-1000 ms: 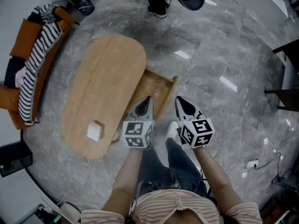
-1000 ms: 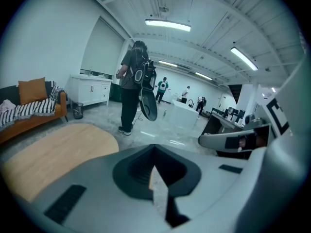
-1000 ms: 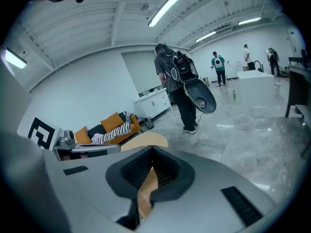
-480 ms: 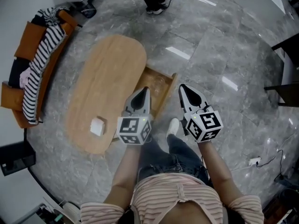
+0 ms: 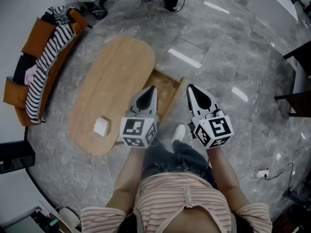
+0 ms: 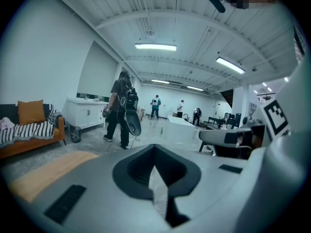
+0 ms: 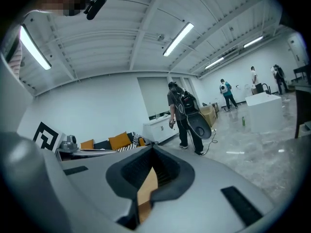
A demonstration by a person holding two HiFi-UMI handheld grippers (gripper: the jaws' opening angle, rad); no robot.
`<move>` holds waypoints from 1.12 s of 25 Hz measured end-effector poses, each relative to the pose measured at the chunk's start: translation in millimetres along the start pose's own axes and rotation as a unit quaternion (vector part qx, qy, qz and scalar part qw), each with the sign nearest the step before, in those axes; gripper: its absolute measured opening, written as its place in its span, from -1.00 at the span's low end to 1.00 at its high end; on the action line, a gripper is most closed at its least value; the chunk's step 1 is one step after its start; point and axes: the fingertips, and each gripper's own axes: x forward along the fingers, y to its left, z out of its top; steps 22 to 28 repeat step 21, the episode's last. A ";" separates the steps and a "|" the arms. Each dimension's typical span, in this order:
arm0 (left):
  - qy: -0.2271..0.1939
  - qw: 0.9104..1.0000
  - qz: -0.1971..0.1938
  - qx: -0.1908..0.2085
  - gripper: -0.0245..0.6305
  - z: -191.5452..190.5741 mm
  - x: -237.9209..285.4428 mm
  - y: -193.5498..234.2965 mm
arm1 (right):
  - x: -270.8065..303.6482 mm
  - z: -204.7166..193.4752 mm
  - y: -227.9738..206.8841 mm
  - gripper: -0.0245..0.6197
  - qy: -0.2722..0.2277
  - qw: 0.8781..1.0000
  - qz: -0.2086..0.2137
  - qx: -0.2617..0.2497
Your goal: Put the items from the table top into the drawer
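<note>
One oval light-wood table (image 5: 112,81). One open wooden drawer (image 5: 179,92) at its side. One small white block (image 5: 101,126) on the tabletop. One orange sofa (image 5: 31,42). One black-and-white striped cloth (image 5: 43,69). Two grey two-jaw grippers with marker cubes: left gripper (image 5: 151,88), right gripper (image 5: 190,87).

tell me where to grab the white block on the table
Probably by two opposite side faces, from straight above: the block is small and boxy and lies flat on the table, with bare wood all round it.
</note>
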 end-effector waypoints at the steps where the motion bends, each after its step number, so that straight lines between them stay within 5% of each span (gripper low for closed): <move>1: -0.002 1.000 0.001 0.000 -0.88 1.8 -2.2 -1.3 | -2.3 3.5 1.1 -0.90 -0.004 1.000 0.001 -0.002; 28: -0.052 0.998 0.010 0.014 -0.88 38.4 -33.5 -12.3 | -39.2 48.1 22.1 -0.90 -0.067 0.997 0.012 -0.042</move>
